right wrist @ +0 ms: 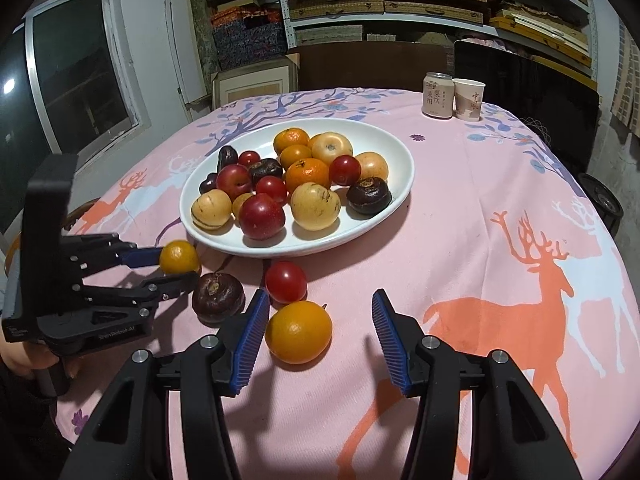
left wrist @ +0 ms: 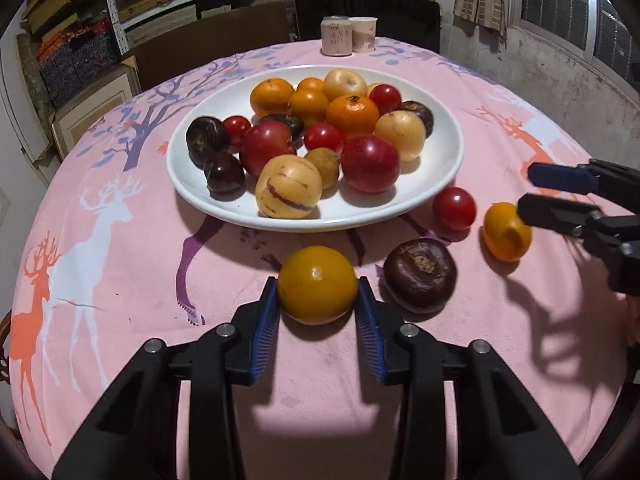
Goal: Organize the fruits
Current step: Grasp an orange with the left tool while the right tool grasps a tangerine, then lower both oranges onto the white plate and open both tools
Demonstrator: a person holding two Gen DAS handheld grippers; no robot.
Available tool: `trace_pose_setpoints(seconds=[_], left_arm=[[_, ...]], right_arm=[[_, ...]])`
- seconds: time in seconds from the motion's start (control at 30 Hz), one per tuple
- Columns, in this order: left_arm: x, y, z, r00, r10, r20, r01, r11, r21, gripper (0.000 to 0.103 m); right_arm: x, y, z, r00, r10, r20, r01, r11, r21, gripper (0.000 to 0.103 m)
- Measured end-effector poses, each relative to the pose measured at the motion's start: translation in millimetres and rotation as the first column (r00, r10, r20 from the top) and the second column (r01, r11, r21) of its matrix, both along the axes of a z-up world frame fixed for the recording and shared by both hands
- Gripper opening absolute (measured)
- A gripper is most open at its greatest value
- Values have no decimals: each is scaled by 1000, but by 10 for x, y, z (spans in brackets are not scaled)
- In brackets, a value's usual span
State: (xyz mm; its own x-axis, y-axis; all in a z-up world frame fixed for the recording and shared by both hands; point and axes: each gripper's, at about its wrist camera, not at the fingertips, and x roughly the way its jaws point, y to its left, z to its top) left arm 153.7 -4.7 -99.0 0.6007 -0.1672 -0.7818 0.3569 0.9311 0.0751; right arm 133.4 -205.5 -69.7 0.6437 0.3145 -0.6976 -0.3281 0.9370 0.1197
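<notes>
A white plate (left wrist: pixel 444 140) (right wrist: pixel 384 136) holds several oranges, red tomatoes, yellow and dark purple fruits. Four fruits lie loose on the pink cloth in front of it. My left gripper (left wrist: pixel 319 294) (right wrist: pixel 178 268) is shut on one orange (left wrist: pixel 318 284) (right wrist: pixel 179 257), with a blue pad against each side. A second orange (right wrist: pixel 298 332) (left wrist: pixel 507 232) lies between the fingers of my right gripper (right wrist: pixel 320 294) (left wrist: pixel 525 188), close to the left pad and apart from the right one; that gripper is open. A dark purple fruit (left wrist: pixel 420 274) (right wrist: pixel 218 298) and a red tomato (left wrist: pixel 454 208) (right wrist: pixel 285 282) lie between the two oranges.
A drink can (left wrist: pixel 337 38) (right wrist: pixel 438 94) and a paper cup (left wrist: pixel 363 34) (right wrist: pixel 469 99) stand at the table's far edge. A dark chair back and shelves of boxes are behind them. A hand (right wrist: pixel 16 356) holds the left gripper's handle.
</notes>
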Motion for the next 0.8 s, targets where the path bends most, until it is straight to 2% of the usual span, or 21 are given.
trace_pose_setpoints(seconds=[0.2, 0.33, 0.4, 0.43, 0.63, 0.8], left_arm=[[-161, 33, 97, 1000, -3, 29, 4, 1000, -21, 38], [-219, 94, 128, 999, 11, 31, -9, 999, -39, 38], [-236, 123, 137, 999, 15, 30, -14, 999, -44, 38], [-241, 133, 141, 999, 16, 31, -15, 999, -45, 38], [-307, 210, 233, 998, 27, 54, -24, 998, -61, 38], [-265, 306, 457, 994, 46, 94, -37, 995, -94, 38]], right_arm=[[1, 161, -85, 997, 65, -37, -66, 996, -53, 54], [89, 259, -188, 994, 69, -89, -77, 993, -89, 54], [142, 289, -252, 989, 66, -129, -80, 992, -103, 41], [146, 284, -254, 989, 63, -131, -76, 992, -101, 40], [11, 160, -80, 998, 39, -53, -41, 998, -40, 40], [-31, -44, 294, 998, -16, 68, 13, 999, 44, 40]])
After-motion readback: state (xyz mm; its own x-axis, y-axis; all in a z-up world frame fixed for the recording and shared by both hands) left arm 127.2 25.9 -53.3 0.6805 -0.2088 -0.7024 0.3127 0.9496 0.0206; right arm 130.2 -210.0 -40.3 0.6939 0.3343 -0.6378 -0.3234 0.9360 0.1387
